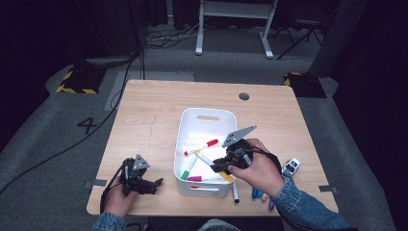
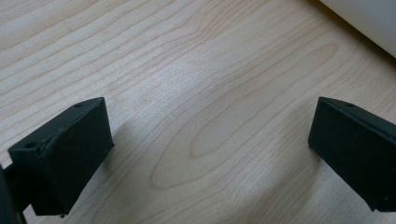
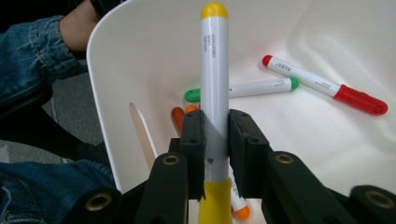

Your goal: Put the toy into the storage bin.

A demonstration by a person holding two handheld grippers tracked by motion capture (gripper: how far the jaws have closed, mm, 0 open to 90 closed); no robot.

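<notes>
High view: right gripper [image 1: 222,166] over the near right part of the white bin [image 1: 185,126], clamped on a yellow marker [image 1: 226,176]. Red, green and pink markers already lie inside. A black marker [image 1: 235,192] and some blue and purple ones [image 1: 258,194] wait on the table [image 1: 149,110] near the bin's right corner. Left gripper [image 1: 156,184] rests at near left.

Left gripper view: jaws wide apart, nothing between, bare wood.

Right gripper view: jaws closed on the marker's barrel [image 3: 214,88], inside the bin. I'd say roughly half sorted; this one needs dropping.
</notes>
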